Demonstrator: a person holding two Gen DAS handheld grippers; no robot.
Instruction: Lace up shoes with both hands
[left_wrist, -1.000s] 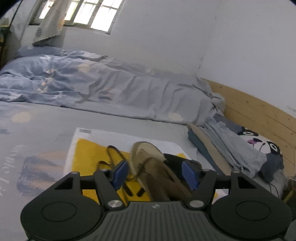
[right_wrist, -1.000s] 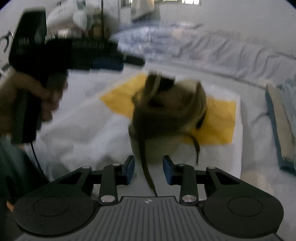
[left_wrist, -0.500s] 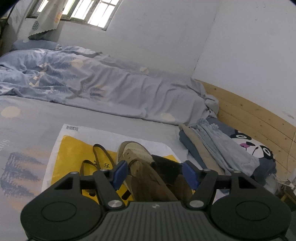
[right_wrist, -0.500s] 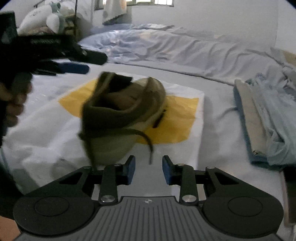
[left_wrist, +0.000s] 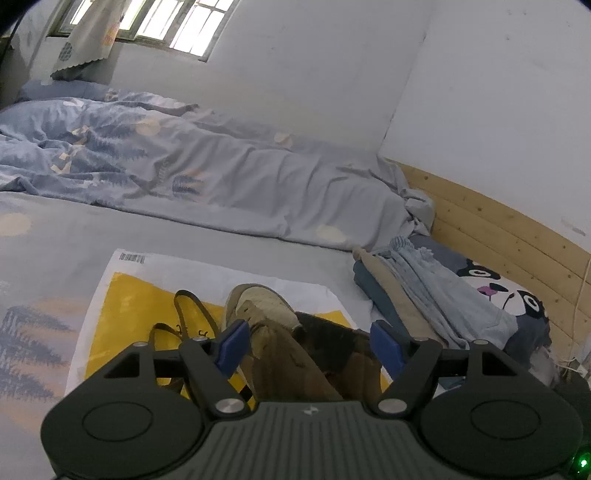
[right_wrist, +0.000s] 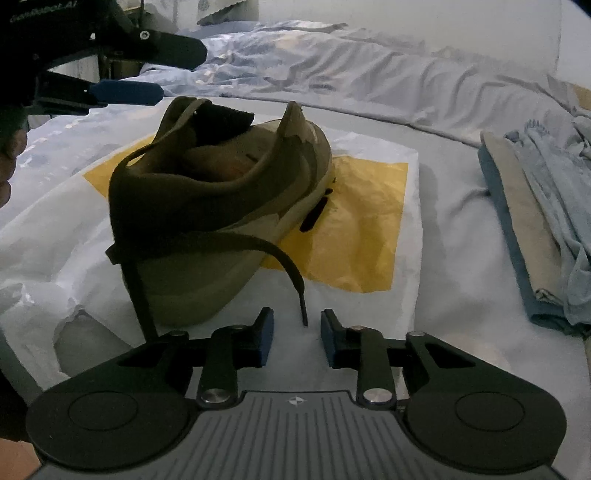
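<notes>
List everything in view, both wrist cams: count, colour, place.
shoe: 1, olive-brown, on the bag
lace: 1 seen, dark brown, end hangs just ahead of the right tongs
plastic bag: 1, white and yellow, flat on the bed
duvet: 1, blue-grey, along the wall
folded clothes: 1 stack, blue and beige, right of the bag
headboard: 1, pale wood
left tongs: blue pads, open astride the shoe, jaws just opening
right tongs: blue pads, open, jaws just closing

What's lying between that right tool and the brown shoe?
In the right wrist view, only the dark shoelace trailing from the shoe over the white plastic bag; its tip hangs just ahead of the right tool, ungripped.
</notes>
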